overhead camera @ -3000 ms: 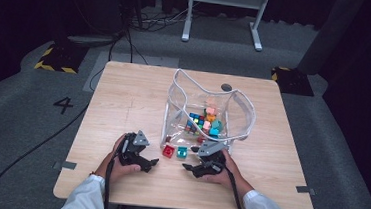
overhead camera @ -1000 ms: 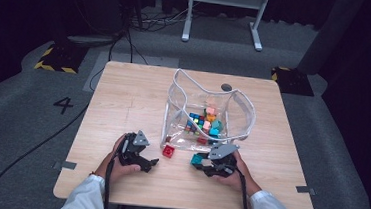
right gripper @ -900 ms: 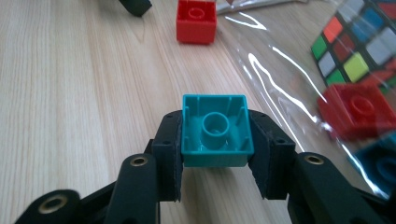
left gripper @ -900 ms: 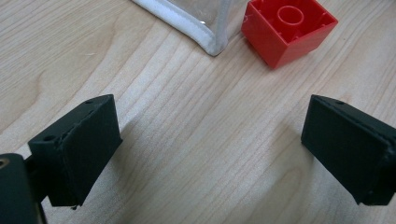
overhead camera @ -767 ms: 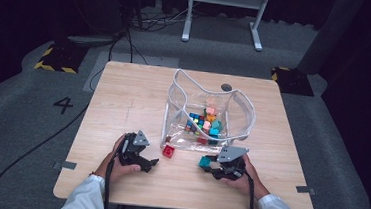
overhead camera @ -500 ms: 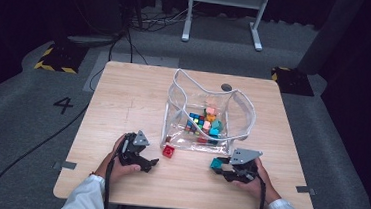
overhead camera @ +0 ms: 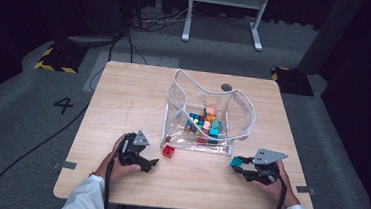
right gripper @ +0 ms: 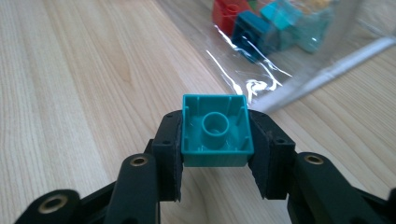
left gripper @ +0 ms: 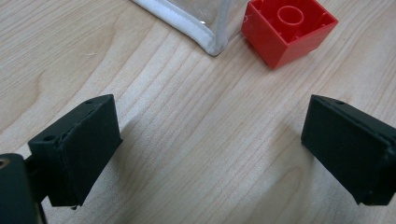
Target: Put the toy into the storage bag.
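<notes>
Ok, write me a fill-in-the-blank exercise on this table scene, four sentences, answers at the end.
1. The right gripper is shut on a ____ block.
2. The held block shows its hollow underside, which has one round ____ in the middle.
3. The left gripper is ____, with bare table between its jaws.
4. The red block lies on the table just outside the clear ____ of blocks.

Missing words: teal; tube; open; bag

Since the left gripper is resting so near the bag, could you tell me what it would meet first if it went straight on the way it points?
Probably the red block, lying hollow side up just ahead of the open left gripper, beside the corner of the clear bag. The block sits somewhat toward one jaw's side, so the bag's edge might be touched first.
</notes>
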A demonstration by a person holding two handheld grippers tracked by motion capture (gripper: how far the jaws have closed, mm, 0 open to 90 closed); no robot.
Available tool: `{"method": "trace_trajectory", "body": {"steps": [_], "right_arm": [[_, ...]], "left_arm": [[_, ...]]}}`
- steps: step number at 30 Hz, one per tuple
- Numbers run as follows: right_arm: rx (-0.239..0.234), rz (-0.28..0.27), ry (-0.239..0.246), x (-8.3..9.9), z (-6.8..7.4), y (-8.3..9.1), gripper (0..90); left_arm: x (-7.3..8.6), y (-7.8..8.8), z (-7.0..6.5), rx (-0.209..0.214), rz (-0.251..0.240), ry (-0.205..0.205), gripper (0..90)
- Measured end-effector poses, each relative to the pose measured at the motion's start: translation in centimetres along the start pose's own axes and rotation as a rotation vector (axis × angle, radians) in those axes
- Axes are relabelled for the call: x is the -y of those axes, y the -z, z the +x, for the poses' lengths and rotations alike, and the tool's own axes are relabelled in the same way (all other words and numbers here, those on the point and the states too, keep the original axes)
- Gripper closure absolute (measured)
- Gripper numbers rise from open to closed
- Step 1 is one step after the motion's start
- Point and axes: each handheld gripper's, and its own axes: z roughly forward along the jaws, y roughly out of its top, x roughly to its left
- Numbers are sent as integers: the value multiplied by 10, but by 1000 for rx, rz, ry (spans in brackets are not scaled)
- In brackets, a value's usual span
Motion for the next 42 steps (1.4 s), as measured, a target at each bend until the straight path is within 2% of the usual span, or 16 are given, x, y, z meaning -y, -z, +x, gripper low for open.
{"method": "trace_trajectory", "body": {"steps": [5,7,12,21,31,32,37,42], "right_arm": [[44,-2,-33,9,-10,13,594],[65,-9,-29,10,-16,19,594],[122,-44,-61,9,-32,32,595],[181,-84,-93,4,-48,45,594],[233,-123,-90,-20,-62,68,594],[250,-123,-78,-23,-64,72,594],[265,-176,-83,-40,-73,87,594],[270,-194,-78,-54,-80,94,594]], "left_arm": [[0,0,0,-1,3,3,46],[0,1,-1,-2,4,5,47],[0,1,-1,-3,5,5,46],[0,1,0,-2,5,5,46],[0,1,0,-2,5,4,46],[0,1,0,0,6,4,46],[0,1,0,-2,5,5,46],[0,1,0,0,5,5,46]]}}
